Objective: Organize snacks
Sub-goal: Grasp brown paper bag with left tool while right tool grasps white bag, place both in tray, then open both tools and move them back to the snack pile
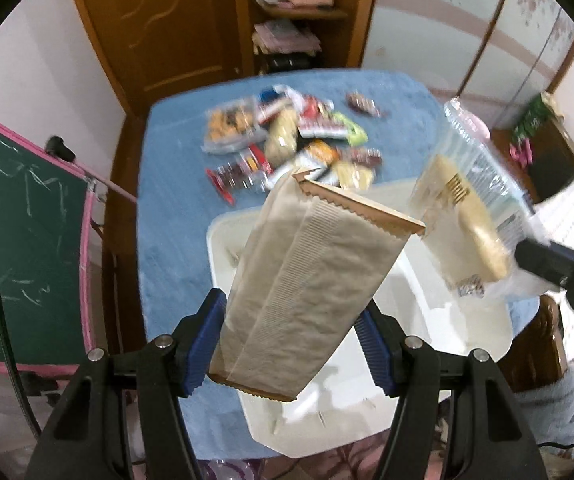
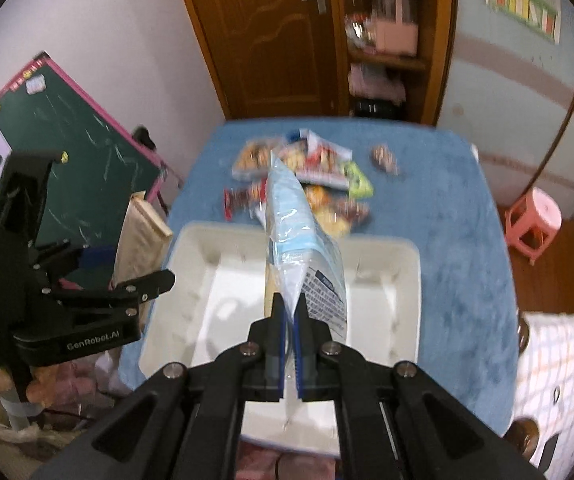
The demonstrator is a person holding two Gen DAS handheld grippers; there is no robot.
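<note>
My left gripper (image 1: 289, 304) is shut on a brown paper snack bag (image 1: 307, 272), its blue pads pressing both sides, held tilted above the white tray (image 1: 427, 320). My right gripper (image 2: 290, 303) is shut on the edge of a clear and blue plastic snack packet (image 2: 303, 240), which hangs over the same white tray (image 2: 387, 280). In the left wrist view that packet (image 1: 467, 216) shows pale biscuits inside. The left gripper (image 2: 127, 272) with the brown bag (image 2: 143, 224) appears left of the tray. A pile of several mixed snacks (image 1: 287, 144) (image 2: 307, 176) lies beyond the tray.
The table is covered by a blue cloth (image 2: 447, 200). A green chalkboard (image 1: 27, 220) leans at the left. A pink stool (image 2: 535, 216) stands at the right, a checked cloth (image 2: 559, 360) near the front right. A wooden door and shelf (image 1: 299, 20) are behind.
</note>
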